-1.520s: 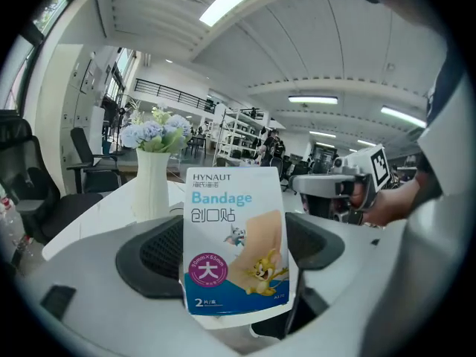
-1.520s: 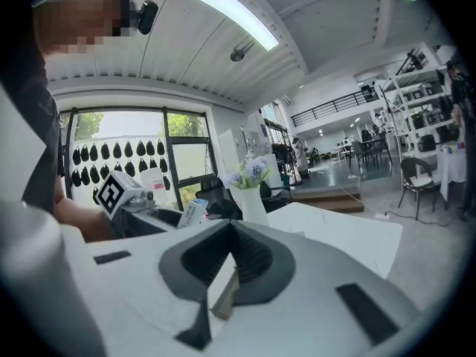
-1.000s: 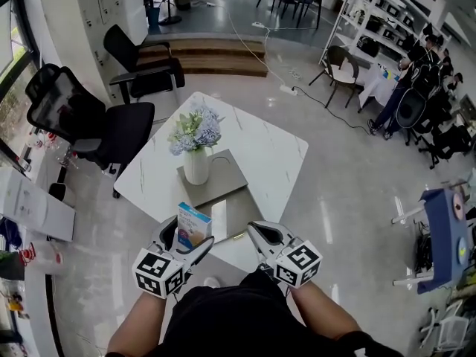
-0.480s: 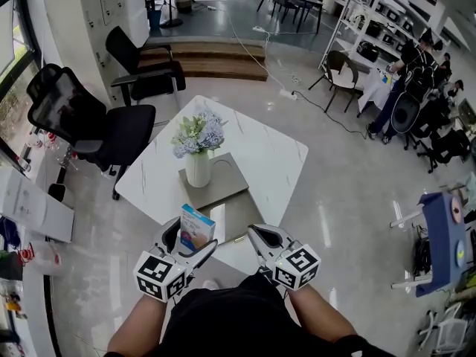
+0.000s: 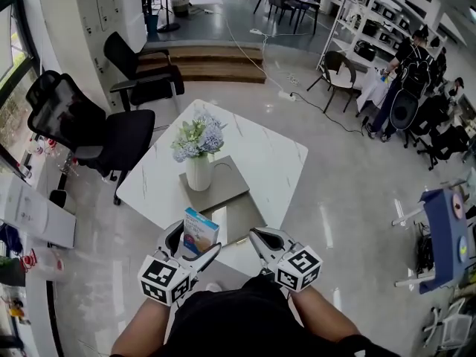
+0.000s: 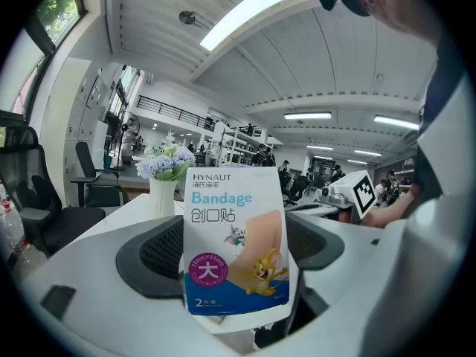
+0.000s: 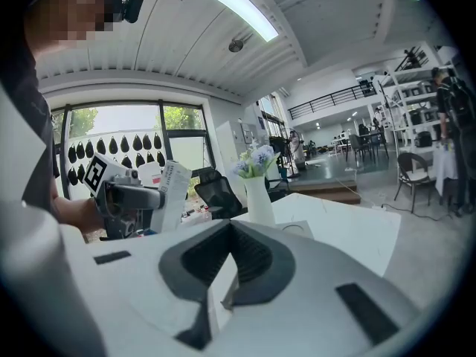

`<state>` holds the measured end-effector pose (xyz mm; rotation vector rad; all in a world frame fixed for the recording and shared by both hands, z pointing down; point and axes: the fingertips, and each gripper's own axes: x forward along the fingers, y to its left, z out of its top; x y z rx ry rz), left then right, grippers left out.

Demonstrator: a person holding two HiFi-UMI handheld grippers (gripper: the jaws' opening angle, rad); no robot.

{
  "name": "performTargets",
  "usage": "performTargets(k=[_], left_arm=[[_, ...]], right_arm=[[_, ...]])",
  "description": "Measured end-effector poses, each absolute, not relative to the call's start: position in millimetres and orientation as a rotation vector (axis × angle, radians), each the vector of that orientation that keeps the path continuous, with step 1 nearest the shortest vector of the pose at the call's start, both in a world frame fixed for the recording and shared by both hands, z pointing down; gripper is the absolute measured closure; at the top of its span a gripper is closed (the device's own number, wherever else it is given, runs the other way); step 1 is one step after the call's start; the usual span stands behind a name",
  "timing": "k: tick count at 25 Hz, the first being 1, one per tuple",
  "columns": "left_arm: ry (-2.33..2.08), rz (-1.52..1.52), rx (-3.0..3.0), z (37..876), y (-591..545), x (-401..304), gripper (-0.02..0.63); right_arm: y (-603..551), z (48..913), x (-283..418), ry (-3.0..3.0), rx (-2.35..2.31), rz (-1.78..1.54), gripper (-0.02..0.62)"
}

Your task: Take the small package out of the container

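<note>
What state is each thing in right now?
left gripper: shut on the bandage box.
bandage box: upright, held between the jaws.
right gripper: shut, empty.
vase: upright on a grey board, holding flowers.

Bandage package (image 6: 236,244) front, top to bottom: "HYNAUT", "Bandage", "创口贴". Lower left has a purple circle with "大" and ring print too small to trust, and the blue band below shows "2" plus tiny characters. Near-left marker cube (image 5: 165,280) and near-right marker cube (image 5: 298,267) carry black-and-white square codes only, and the package's side print in the right gripper view is illegible.
</note>
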<state>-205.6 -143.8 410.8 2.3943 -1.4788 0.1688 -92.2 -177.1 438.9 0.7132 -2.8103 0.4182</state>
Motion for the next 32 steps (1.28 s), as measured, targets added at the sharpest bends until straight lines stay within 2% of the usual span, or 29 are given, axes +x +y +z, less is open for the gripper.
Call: performTargets(k=[32], left_arm=[[-1.485, 0.199, 2.395, 414.3, -148.4, -206.9, 0.183]], right_arm=[[-183.0, 444.6, -98.9, -2.793, 0.684, 0.412, 0.595]])
